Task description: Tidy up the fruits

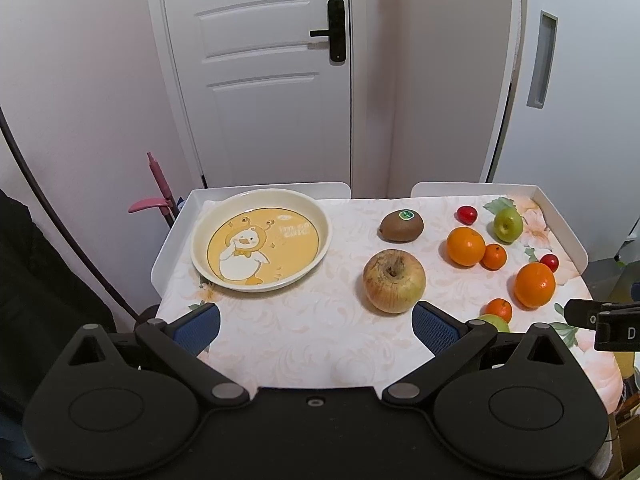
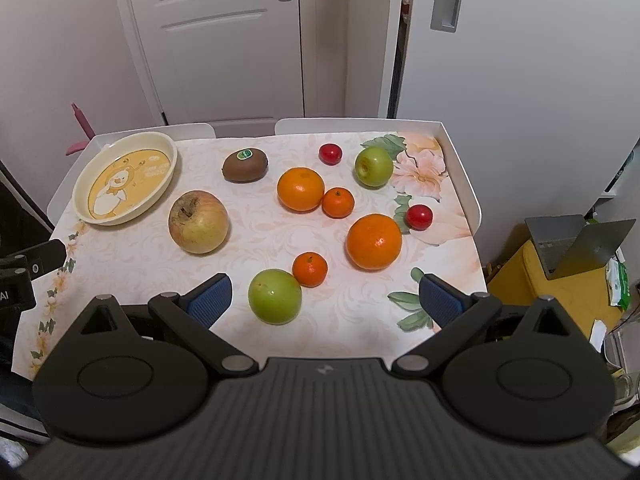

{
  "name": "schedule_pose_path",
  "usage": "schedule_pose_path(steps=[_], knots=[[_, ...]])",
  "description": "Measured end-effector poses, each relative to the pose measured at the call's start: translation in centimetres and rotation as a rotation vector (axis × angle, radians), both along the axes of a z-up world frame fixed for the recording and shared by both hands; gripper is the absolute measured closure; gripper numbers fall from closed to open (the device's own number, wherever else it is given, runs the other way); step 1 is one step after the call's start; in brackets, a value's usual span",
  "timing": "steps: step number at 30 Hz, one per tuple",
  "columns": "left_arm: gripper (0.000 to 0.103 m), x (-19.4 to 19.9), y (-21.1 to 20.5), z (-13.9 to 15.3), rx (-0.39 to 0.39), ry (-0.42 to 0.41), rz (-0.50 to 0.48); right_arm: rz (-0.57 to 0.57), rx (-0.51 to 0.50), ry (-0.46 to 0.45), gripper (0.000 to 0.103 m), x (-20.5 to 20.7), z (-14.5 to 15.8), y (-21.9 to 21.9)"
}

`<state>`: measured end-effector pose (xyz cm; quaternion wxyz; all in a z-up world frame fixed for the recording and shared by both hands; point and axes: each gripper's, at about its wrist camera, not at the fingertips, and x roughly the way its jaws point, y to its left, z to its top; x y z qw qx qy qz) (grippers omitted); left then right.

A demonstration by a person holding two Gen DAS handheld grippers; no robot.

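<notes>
A cream plate with a yellow duck picture (image 1: 261, 240) (image 2: 127, 178) stands empty at the table's far left. A large yellowish apple (image 1: 394, 281) (image 2: 198, 222) and a kiwi (image 1: 401, 226) (image 2: 245, 165) lie mid-table. Two oranges (image 2: 300, 189) (image 2: 373, 241), two small mandarins (image 2: 338, 202) (image 2: 309, 269), two green apples (image 2: 374, 166) (image 2: 275, 296) and two red cherry-like fruits (image 2: 330, 153) (image 2: 419, 217) lie to the right. My left gripper (image 1: 316, 326) is open and empty, hovering near the front edge. My right gripper (image 2: 325, 298) is open and empty, with the near green apple between its fingers.
The table (image 2: 120, 272) has a floral cloth and a raised white rim (image 2: 460, 160). A white door (image 1: 264, 72) and walls stand behind. A laptop on a yellow box (image 2: 572, 248) sits to the right of the table. A pink tool (image 1: 160, 192) leans at the far left.
</notes>
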<state>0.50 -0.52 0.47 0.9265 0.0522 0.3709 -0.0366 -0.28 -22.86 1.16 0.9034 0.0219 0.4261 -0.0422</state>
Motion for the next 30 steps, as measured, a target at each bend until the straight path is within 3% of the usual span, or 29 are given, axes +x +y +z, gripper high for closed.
schedule_pose_path(steps=[30], knots=[[0.0, -0.08, 0.01, 0.37, -0.007, -0.011, -0.011, 0.001, 0.003, 0.0, 0.0, -0.04, 0.33, -0.2]])
